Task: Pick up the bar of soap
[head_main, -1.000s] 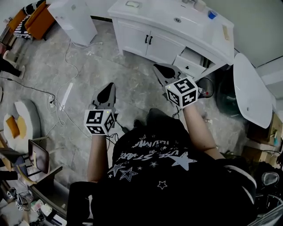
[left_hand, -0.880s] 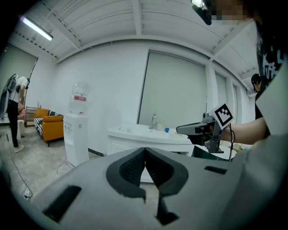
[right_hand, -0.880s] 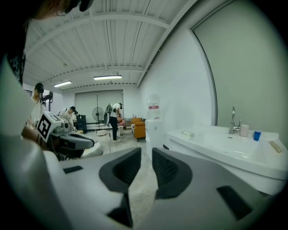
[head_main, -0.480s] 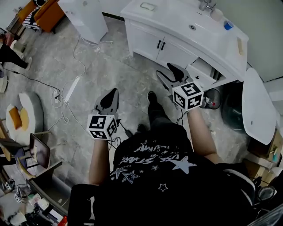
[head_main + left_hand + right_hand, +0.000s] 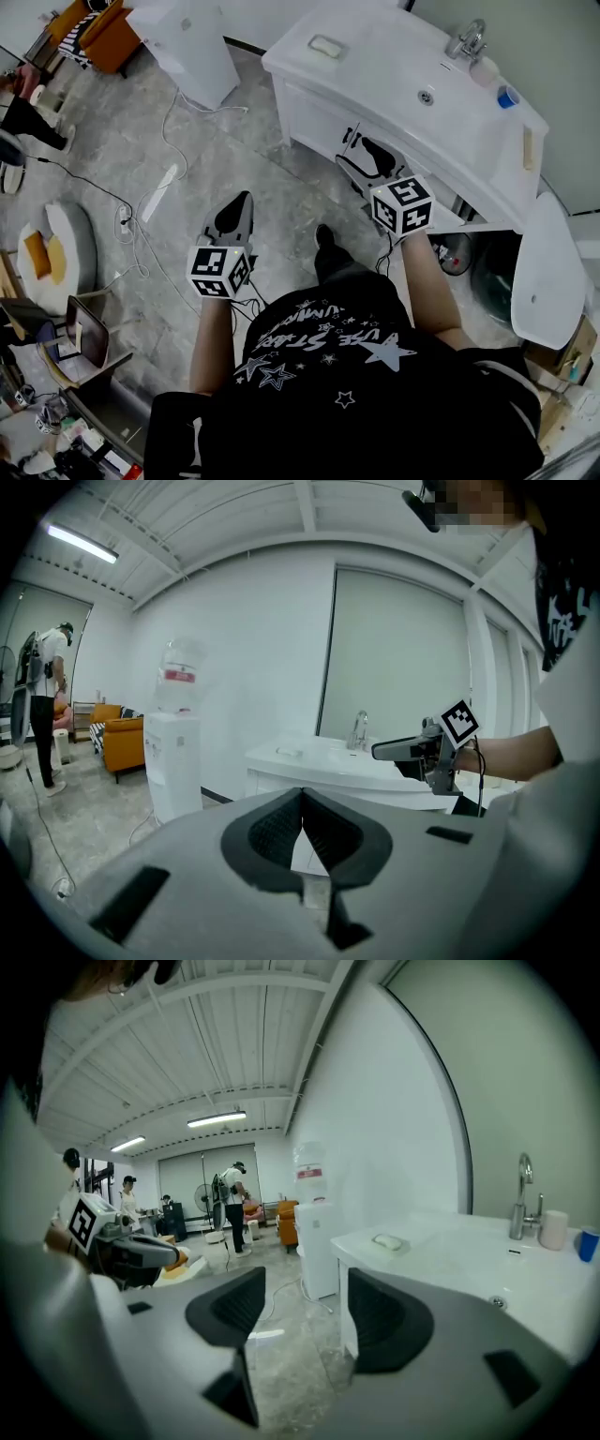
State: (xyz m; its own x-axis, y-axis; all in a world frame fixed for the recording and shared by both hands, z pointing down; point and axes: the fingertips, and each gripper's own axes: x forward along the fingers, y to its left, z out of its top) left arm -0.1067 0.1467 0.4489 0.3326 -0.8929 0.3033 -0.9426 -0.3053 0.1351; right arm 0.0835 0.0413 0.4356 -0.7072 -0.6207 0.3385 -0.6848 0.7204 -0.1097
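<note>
Right gripper (image 5: 300,1307): the jaws are opening and stand wide apart, with nothing between them; only floor and the front of the cabinet (image 5: 323,117) show through the gap. One second earlier these jaws were closed.

Left gripper (image 5: 302,822): the jaws are pressed together at their tips and hold nothing. In the head view this gripper hangs over the grey floor (image 5: 197,150), well apart from the cabinet, much as it did a second ago.

Bar of soap (image 5: 326,45): it lies on the white surface (image 5: 394,56), near that surface's left end, untouched. It is well apart from both grippers. The faucet (image 5: 466,39), a white cup (image 5: 483,70) and a blue cup (image 5: 507,96) stand at the far right of the same surface, well apart from the soap.

Change from the earlier frames: the whole cabinet sits lower and larger in the head view, so the person is now closer to it. The right gripper, previously over open floor in front of the drawers, now overlaps the cabinet's front edge below the sink. The water dispenser (image 5: 183,42) remains left of the cabinet.
</note>
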